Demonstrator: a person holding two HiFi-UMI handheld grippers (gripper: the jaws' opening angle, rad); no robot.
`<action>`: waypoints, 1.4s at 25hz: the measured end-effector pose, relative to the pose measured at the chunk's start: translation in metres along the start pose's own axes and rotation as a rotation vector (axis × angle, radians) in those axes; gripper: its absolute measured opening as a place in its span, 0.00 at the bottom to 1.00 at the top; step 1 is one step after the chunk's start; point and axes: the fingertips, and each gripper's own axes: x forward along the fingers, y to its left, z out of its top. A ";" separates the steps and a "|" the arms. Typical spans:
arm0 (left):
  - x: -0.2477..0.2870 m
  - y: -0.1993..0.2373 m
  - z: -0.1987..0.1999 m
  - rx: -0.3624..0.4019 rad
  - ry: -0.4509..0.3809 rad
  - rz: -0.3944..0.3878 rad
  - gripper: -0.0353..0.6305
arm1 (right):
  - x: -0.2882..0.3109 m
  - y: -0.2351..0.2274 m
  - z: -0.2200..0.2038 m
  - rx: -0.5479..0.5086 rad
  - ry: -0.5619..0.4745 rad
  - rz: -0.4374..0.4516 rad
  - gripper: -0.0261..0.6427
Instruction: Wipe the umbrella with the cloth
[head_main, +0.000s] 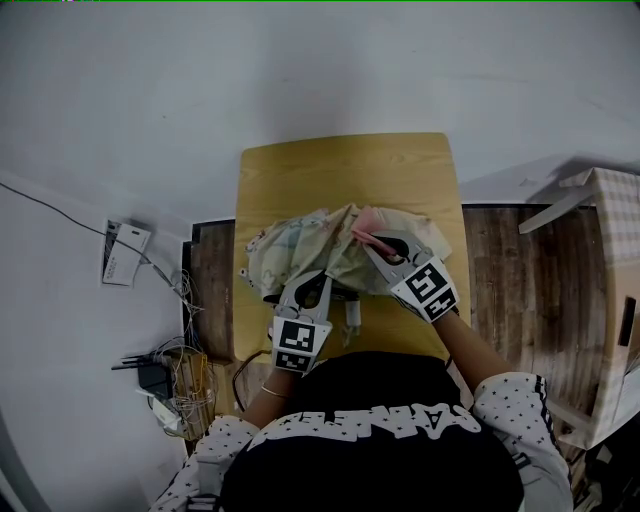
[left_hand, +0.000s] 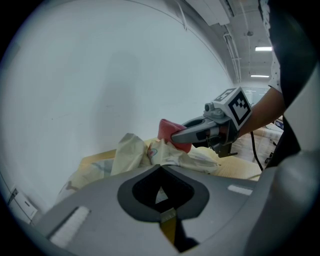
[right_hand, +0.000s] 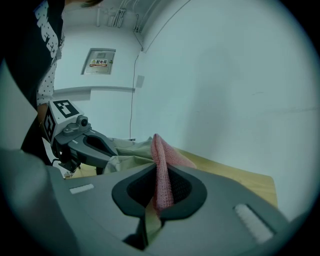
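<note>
A crumpled cream umbrella (head_main: 300, 250) with a printed pattern lies on the small wooden table (head_main: 345, 160). My left gripper (head_main: 318, 287) is shut on a fold of its fabric at the near edge; in the left gripper view a sliver of the umbrella (left_hand: 131, 150) shows between the jaws of the left gripper (left_hand: 160, 169). My right gripper (head_main: 372, 240) is shut on a pink cloth (head_main: 364, 221) and presses it on the umbrella's right side. In the right gripper view the pink cloth (right_hand: 161, 167) stands folded between the jaws. From the left gripper view the pink cloth (left_hand: 167, 130) rests on the fabric.
The table stands against a white wall. On the floor at the left lie a card (head_main: 122, 253), loose cables and a black router (head_main: 155, 378). Another piece of furniture (head_main: 612, 260) stands at the right over the wooden floor.
</note>
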 end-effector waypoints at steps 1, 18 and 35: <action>0.000 0.000 0.000 -0.002 0.001 0.001 0.06 | 0.000 0.002 0.000 0.000 0.000 0.006 0.09; -0.004 0.000 0.001 0.002 0.004 -0.001 0.06 | -0.011 0.063 -0.026 0.007 0.053 0.139 0.09; -0.005 0.002 -0.001 0.000 0.000 -0.005 0.06 | -0.024 0.109 -0.040 -0.007 0.095 0.247 0.09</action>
